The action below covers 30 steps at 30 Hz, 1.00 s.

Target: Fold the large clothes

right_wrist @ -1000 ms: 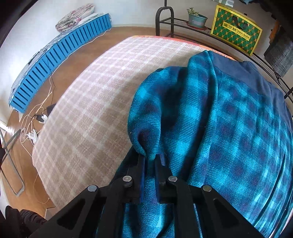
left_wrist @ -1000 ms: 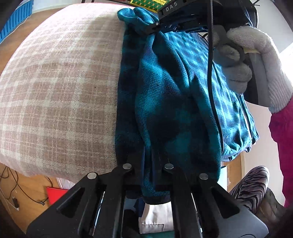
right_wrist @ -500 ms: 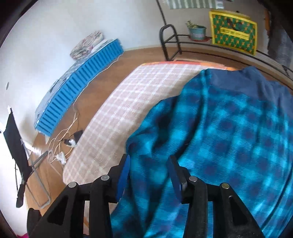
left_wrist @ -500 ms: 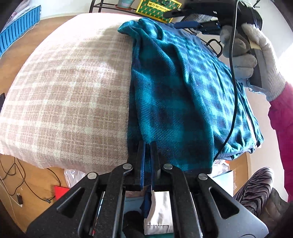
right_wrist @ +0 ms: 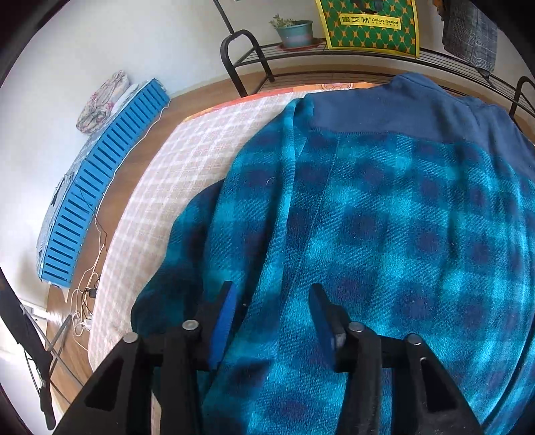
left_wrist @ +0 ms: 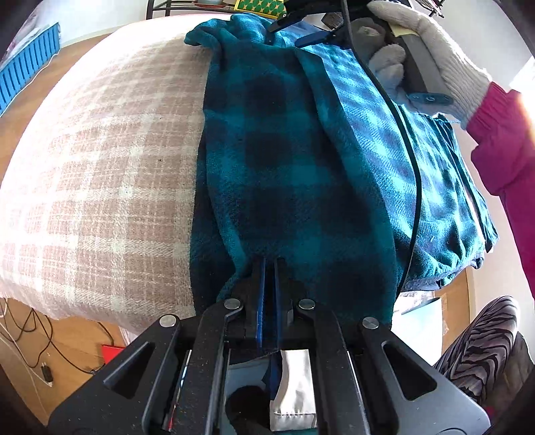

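Observation:
A teal and dark plaid garment lies along the right side of a surface covered in beige check cloth. My left gripper is shut on the garment's near hem at the edge of the surface. A gloved hand holds my right gripper over the garment's far end. In the right wrist view my right gripper hovers just over the garment. Its jaws stand apart and are closing, with cloth beneath them but nothing pinched. The navy collar lies at the far end.
A black metal rack with a potted plant and a green-and-yellow bag stands beyond the covered surface. A blue slatted panel and floor cables are at left. A pink sleeve is at right.
My right gripper let go of the bunched fold, opened, and moved across over the garment. The fold now lies flatter. My left gripper stays shut on the hem.

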### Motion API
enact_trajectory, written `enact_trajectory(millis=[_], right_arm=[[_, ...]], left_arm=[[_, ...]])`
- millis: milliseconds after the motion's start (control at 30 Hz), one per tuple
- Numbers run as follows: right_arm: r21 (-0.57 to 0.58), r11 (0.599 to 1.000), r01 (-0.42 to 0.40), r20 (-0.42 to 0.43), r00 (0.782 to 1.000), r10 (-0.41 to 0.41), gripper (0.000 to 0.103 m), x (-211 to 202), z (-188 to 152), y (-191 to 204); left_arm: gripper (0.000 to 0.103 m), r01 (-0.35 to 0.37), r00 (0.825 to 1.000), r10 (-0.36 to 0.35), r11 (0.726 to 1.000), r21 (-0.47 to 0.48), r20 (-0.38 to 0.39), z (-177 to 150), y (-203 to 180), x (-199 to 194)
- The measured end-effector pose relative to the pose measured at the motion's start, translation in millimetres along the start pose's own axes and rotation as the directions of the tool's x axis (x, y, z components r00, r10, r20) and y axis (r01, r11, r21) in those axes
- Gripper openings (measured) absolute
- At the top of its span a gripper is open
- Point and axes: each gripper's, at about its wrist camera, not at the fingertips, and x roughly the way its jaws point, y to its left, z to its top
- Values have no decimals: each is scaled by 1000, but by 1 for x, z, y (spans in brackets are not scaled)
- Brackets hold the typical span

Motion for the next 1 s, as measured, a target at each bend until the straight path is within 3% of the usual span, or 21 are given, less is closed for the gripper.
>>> enact_trajectory(millis=[33, 100, 233, 300, 367, 433, 500, 567, 733, 767, 800, 833, 867, 900, 1000], right_arm=[[5, 1000, -25, -6, 1000, 25, 19, 4, 2, -3], [10, 998, -56, -16, 998, 56, 3, 8, 3, -6], [-35, 998, -54, 44, 998, 55, 1, -10, 6, -17], [2, 1000, 15, 76, 997, -15, 1, -12, 10, -35], [21, 996, 88, 36, 995, -89, 3, -2, 8, -48], [29, 995, 101, 10, 995, -101, 17, 0, 5, -53], [47, 996, 71, 59, 995, -74, 26, -18, 0, -55], [43, 999, 11, 100, 995, -15, 27, -42, -10, -51], [-135, 980, -148, 57, 986, 157, 33, -90, -72, -9], [-167, 970, -179, 36, 982, 187, 35, -95, -89, 0], [-200, 960, -194, 10, 980, 201, 38, -96, -108, 8], [-229, 954, -192, -18, 981, 193, 38, -96, -128, 16], [-251, 948, -194, -48, 981, 188, 39, -94, -146, 22], [-271, 943, -196, -75, 980, 182, 39, -91, -164, 26], [-341, 933, -116, -87, 992, 92, 39, -83, -206, 33]], left_arm=[[2, 2, 1000, -2, 1000, 0, -2, -1, 0, 1], [2, 3, 1000, -3, 1000, 7, -3, -1, 0, 3], [2, 7, 1000, -8, 1000, 18, 4, -3, -1, 2], [2, 7, 1000, -7, 1000, 18, 11, -5, 0, 3], [2, 1, 1000, -1, 1000, 26, 13, -6, -4, 5], [2, 0, 1000, 0, 1000, 26, 13, -6, -4, 6], [2, 3, 1000, -4, 1000, 29, 15, -7, -4, 5], [2, 18, 1000, -19, 1000, 20, 18, -8, -3, 4], [3, 99, 993, -94, 992, -73, 64, -13, 17, -15], [5, 112, 991, -104, 989, -97, 85, -14, 22, -21], [18, 121, 989, -109, 985, -121, 105, -15, 28, -27], [42, 126, 986, -109, 981, -148, 123, -16, 33, -31], [51, 127, 985, -104, 976, -176, 137, -17, 39, -33], [58, 130, 984, -102, 971, -201, 145, -16, 45, -34], [57, 105, 988, -73, 964, -244, 136, -13, 55, -30]])
